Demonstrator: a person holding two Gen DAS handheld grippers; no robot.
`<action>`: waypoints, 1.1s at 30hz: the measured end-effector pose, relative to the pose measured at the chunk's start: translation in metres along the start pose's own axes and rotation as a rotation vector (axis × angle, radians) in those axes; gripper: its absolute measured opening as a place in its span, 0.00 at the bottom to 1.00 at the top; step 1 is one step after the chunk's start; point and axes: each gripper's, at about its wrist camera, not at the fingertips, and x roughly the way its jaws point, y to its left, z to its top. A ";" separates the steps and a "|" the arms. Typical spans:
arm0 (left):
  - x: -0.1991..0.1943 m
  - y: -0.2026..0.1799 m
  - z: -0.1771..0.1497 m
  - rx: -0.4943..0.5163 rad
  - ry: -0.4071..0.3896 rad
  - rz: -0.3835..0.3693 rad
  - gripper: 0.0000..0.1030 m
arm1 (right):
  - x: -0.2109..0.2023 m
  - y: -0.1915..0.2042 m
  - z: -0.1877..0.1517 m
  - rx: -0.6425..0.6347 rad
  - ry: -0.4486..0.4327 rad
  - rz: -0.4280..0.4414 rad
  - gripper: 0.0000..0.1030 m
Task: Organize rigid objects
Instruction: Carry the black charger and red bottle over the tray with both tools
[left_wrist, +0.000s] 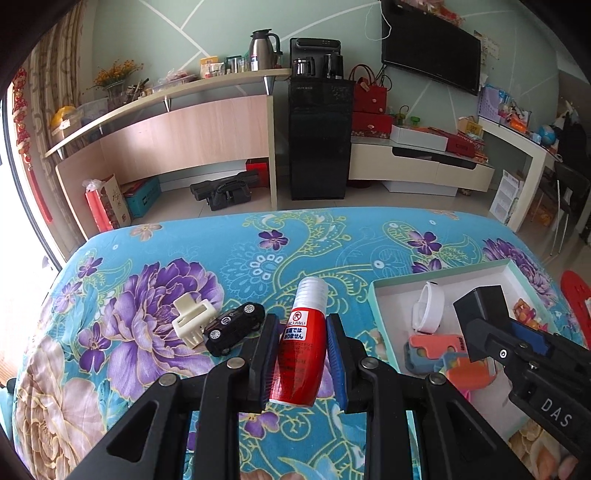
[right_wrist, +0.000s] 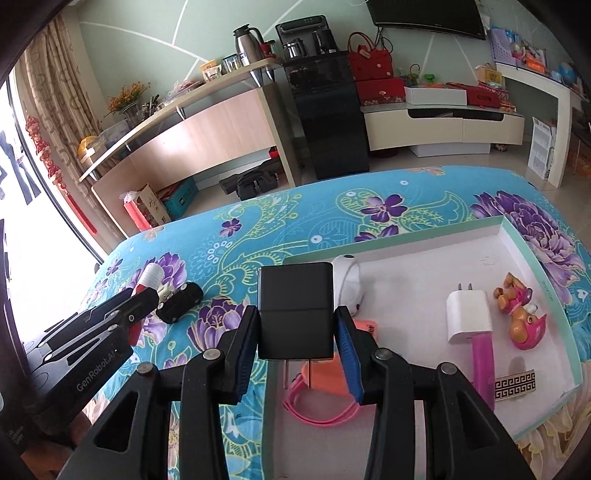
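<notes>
The right tool, clenched on a black rectangular plug adapter, hangs over the white cardboard tray's left edge, while the left tool grips a red plastic bottle further left.

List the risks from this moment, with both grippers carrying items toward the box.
1. The red bottle sits tilted between the left gripper pads, held low on its body; it may pivot or slip out.
2. The right gripper holds the black charger with prongs pointing down over the pink cable; lowering there could snag or land on it.
3. The box is already crowded, so the charger may knock the white charger.
</notes>
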 end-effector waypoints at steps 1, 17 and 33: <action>0.001 -0.005 0.001 0.009 -0.002 -0.008 0.27 | -0.001 -0.005 0.001 0.006 -0.003 -0.008 0.41; 0.017 -0.089 0.004 0.169 -0.007 -0.111 0.27 | -0.018 -0.086 0.004 0.137 -0.034 -0.129 0.41; 0.040 -0.145 -0.002 0.237 0.010 -0.164 0.27 | -0.022 -0.123 0.000 0.200 -0.022 -0.167 0.41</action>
